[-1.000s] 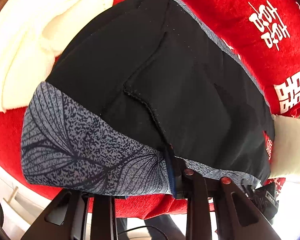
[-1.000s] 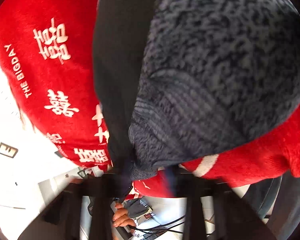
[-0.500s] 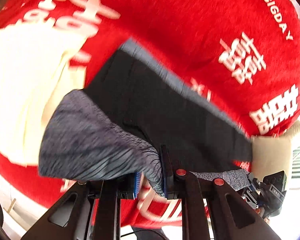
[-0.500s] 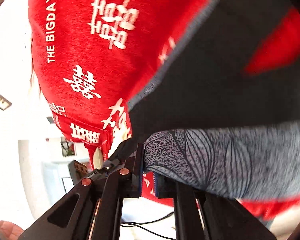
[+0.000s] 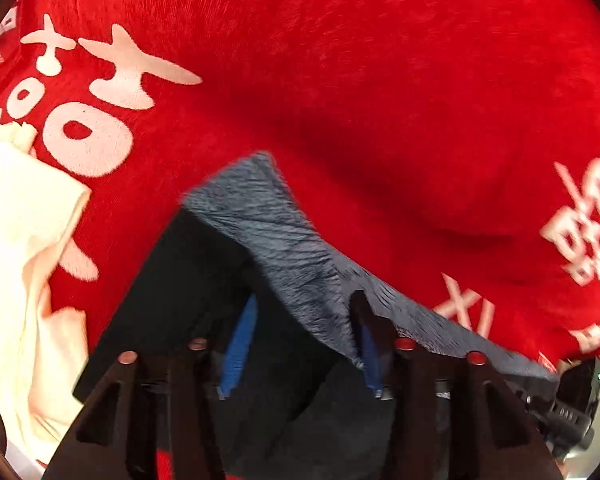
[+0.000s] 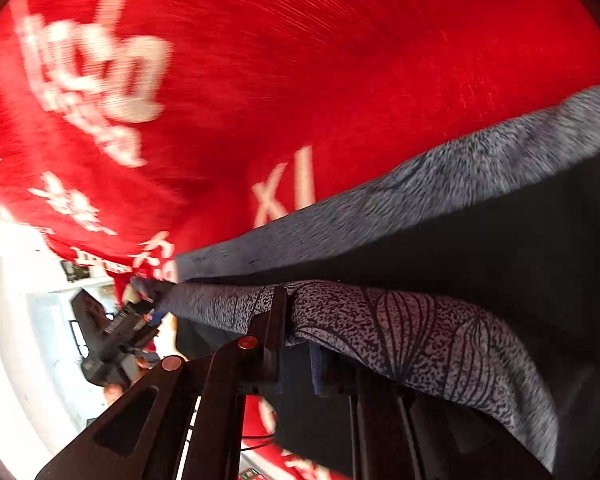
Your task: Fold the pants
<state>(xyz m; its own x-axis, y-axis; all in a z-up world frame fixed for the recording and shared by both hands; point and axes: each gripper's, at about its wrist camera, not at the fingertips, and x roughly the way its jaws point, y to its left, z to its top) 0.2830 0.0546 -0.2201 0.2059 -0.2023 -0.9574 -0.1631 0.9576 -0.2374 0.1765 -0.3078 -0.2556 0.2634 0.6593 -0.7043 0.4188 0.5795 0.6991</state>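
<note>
Left wrist view: a cream cloth (image 5: 24,264) fills the 9 o'clock edge, lying on the red blanket (image 5: 380,80), which covers everything from 10 to 3 o'clock with bare room. The pants (image 5: 188,292), black with a grey patterned band, sit at 6 o'clock, their band running from about 12 toward 4 o'clock. The left gripper (image 5: 300,344) has its fingers (image 5: 240,340) spread apart, the band draped against the right one and black cloth between. The other gripper shows small at 4 o'clock. Right wrist view: white room surroundings lie past the blanket's (image 6: 300,60) edge at 8 to 9 o'clock; red blanket fills 10 to 2. The pants (image 6: 500,248) stretch from 8 toward 2 o'clock across the frame. The right gripper (image 6: 296,344) is clamped on the patterned band (image 6: 400,336), which trails toward 5 o'clock.
</note>
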